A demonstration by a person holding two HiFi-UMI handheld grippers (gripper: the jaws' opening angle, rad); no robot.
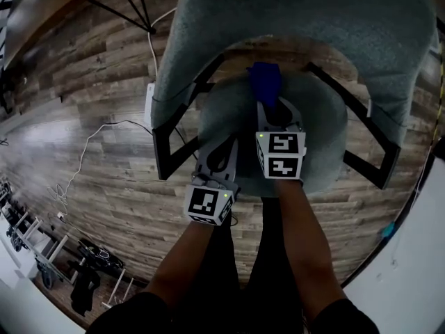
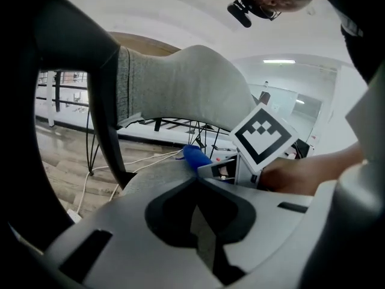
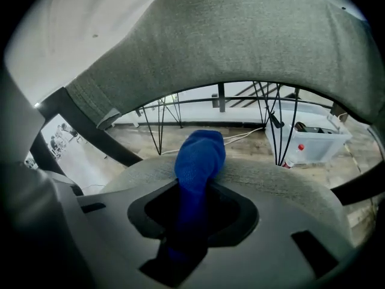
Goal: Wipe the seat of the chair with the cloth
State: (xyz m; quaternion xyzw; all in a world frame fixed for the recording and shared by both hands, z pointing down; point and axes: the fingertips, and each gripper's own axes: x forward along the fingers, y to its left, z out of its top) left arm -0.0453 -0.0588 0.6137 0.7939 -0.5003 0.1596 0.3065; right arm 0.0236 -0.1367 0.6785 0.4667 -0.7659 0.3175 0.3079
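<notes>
A grey upholstered chair with a round seat [image 1: 316, 127] and a curved backrest [image 1: 327, 26] stands below me. My right gripper [image 1: 272, 111] is shut on a blue cloth [image 1: 265, 82], which pokes out past the jaw tips onto the rear of the seat [image 3: 271, 176]. In the right gripper view the blue cloth [image 3: 198, 158] runs between the jaws and bulges forward. My left gripper [image 1: 221, 153] hovers at the seat's front left, jaws shut with nothing between them. The left gripper view catches the blue cloth [image 2: 195, 157] beside the right gripper's marker cube [image 2: 264, 138].
Black metal armrest frames [image 1: 170, 141] flank the seat on both sides. A white cable [image 1: 90, 145] trails over the wooden floor to the left. Black stands [image 1: 128, 9] are behind the chair, and a clear plastic box [image 3: 307, 138] sits on the floor beyond it.
</notes>
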